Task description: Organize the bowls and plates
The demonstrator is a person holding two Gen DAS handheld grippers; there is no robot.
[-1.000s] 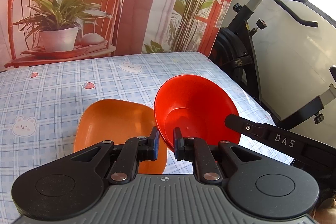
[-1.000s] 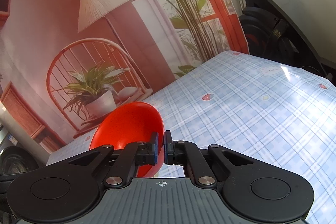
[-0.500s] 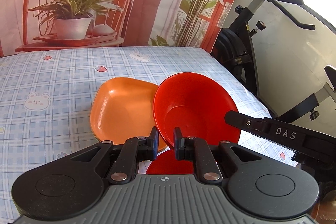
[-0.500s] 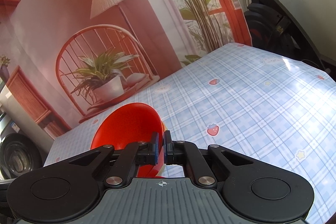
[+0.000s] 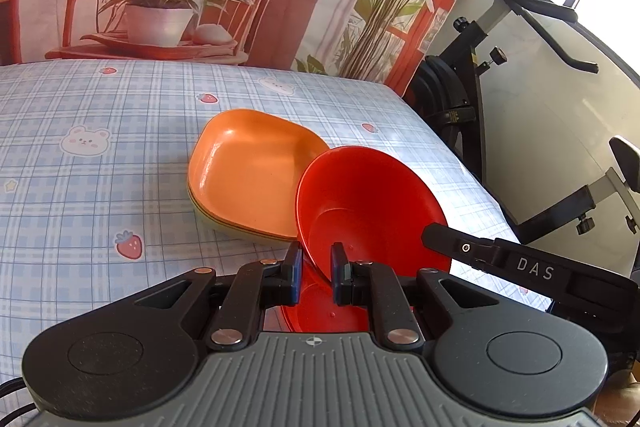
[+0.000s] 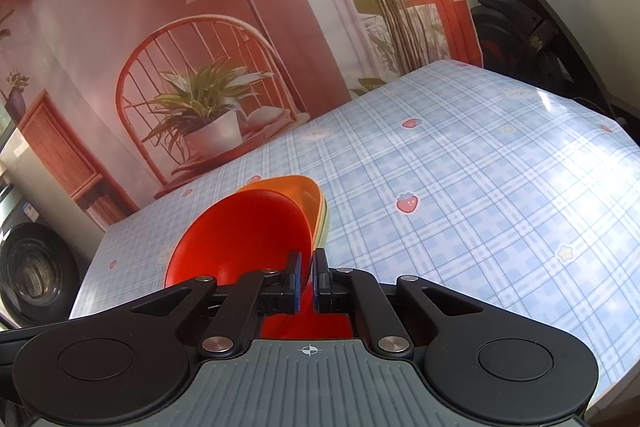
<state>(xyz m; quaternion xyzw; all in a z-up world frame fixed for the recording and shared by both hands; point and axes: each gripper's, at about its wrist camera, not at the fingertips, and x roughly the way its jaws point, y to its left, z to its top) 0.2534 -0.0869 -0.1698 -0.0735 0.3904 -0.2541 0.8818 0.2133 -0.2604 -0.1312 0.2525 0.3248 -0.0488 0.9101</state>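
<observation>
The red bowl [image 5: 372, 203] hangs tilted just ahead of the left claw [image 5: 316, 269], its rim pinched by both claws: the left claw's fingers sit a little apart on the near lip, while the right claw [image 6: 307, 277] is clamped nearly closed on the edge at its own tip. Directly under the left claw lies a second red bowl [image 5: 320, 307] (only a sliver shows, so how it sits is hard to tell), and beyond and to the left of it rests the stack of orange plates [image 5: 248, 175] on the checked desk [image 5: 80, 187]. To nest well, I judge the held bowl should be levelled first, centred over the lower bowl, then lowered straight, keeping its far rim off the plates. Release both claws together so it does not tip.
</observation>
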